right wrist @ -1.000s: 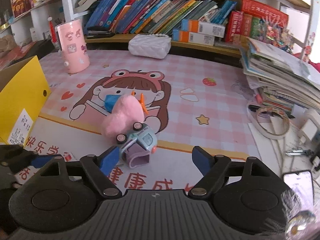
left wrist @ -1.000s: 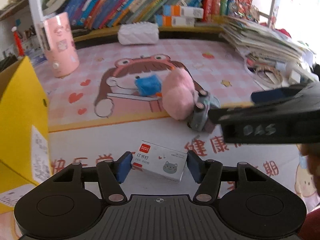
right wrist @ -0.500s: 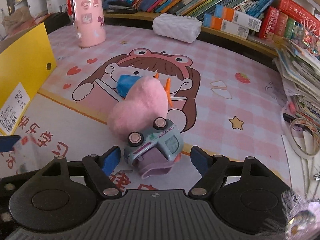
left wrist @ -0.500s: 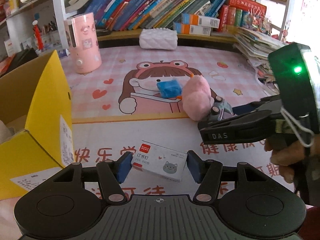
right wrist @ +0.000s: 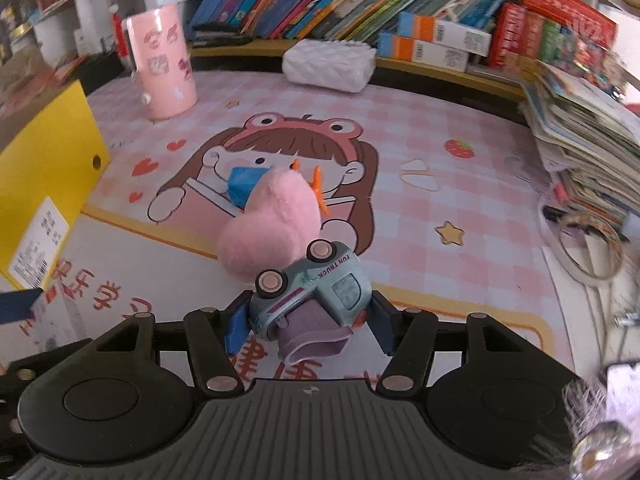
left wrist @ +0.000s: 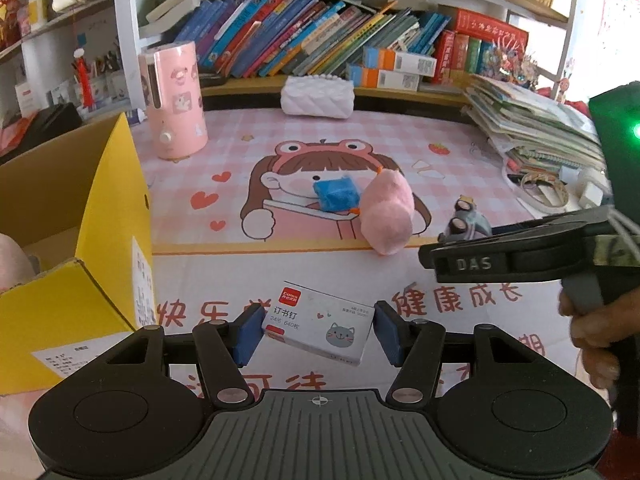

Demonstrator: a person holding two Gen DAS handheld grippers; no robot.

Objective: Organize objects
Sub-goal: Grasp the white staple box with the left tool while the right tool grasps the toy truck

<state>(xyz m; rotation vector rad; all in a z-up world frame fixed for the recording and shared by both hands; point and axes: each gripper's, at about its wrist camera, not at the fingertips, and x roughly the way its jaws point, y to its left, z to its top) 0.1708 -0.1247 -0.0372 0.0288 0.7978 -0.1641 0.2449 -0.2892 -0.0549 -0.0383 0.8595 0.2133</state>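
My left gripper (left wrist: 318, 333) is shut on a white staple box (left wrist: 320, 326) with a cat picture and holds it a little above the printed desk mat. The yellow cardboard box (left wrist: 100, 240) stands open just left of it. In the right wrist view a pale blue toy truck (right wrist: 316, 286) lies tipped on its side between the blue pads of my right gripper (right wrist: 308, 328). The jaws are closing and the pads touch its two sides. A pink plush (right wrist: 268, 228) and a blue cube (right wrist: 244, 180) lie right behind the truck.
A pink cup (left wrist: 176, 100) and a white quilted pouch (left wrist: 318, 96) stand at the back below a shelf of books. A pile of booklets (left wrist: 540, 128) and a tape ring (left wrist: 544, 192) fill the right side. A person's hand (left wrist: 592, 340) holds the right gripper.
The right gripper came forward over the toy truck and its jaws narrowed onto it. The left gripper rose and drew back with the staple box, bringing more of the yellow box into view.
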